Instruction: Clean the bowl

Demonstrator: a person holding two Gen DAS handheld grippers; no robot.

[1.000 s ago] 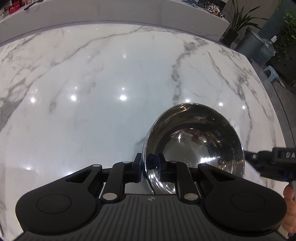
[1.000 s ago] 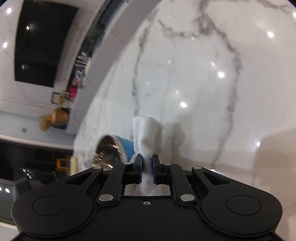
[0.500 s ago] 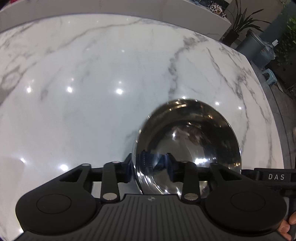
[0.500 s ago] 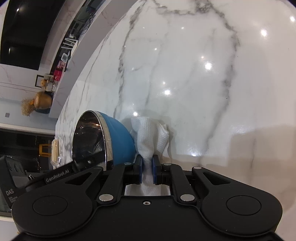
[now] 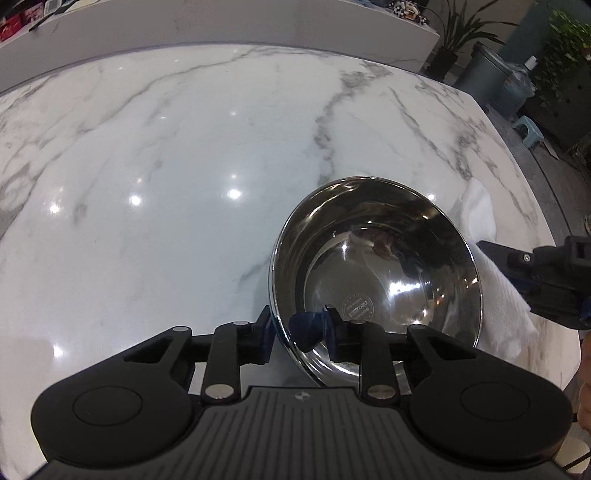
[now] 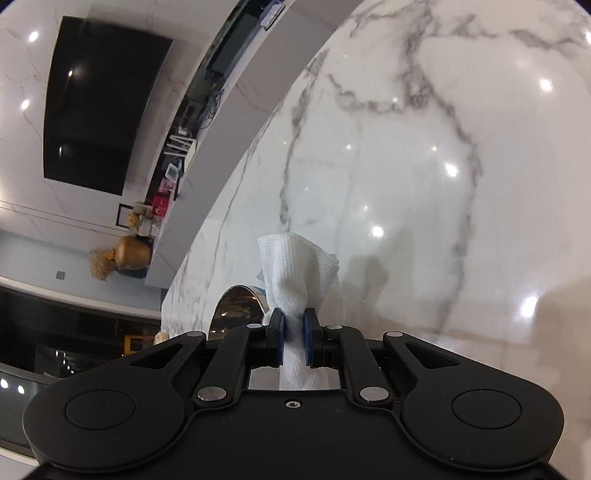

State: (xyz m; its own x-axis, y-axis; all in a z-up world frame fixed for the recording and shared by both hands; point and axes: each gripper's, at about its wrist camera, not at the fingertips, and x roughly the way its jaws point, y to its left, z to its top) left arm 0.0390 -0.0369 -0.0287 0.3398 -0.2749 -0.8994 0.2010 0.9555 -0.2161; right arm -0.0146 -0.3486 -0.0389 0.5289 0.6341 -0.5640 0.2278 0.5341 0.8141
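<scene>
A shiny steel bowl [image 5: 376, 273] with a blue outside is held tilted above the marble table. My left gripper [image 5: 297, 328] is shut on its near rim, one finger outside and one inside. My right gripper [image 6: 294, 332] is shut on a white cloth [image 6: 295, 266] that sticks out ahead of the fingers. In the left wrist view the right gripper [image 5: 517, 258] and the cloth [image 5: 495, 280] sit just right of the bowl's outer wall. In the right wrist view the bowl [image 6: 236, 310] shows at the left of the cloth, partly hidden by it.
The white marble table [image 5: 184, 184] spreads ahead and left. Its right edge [image 5: 532, 192] drops to the floor, with a grey bin [image 5: 487, 77], a plant and a small stool beyond. A raised counter [image 5: 221, 29] runs along the far side.
The bowl has tilted and shifted in my left grip. My right gripper with the cloth has drawn back, so the bowl looks smaller in its view; the cloth now lies by the bowl's right outer wall.
</scene>
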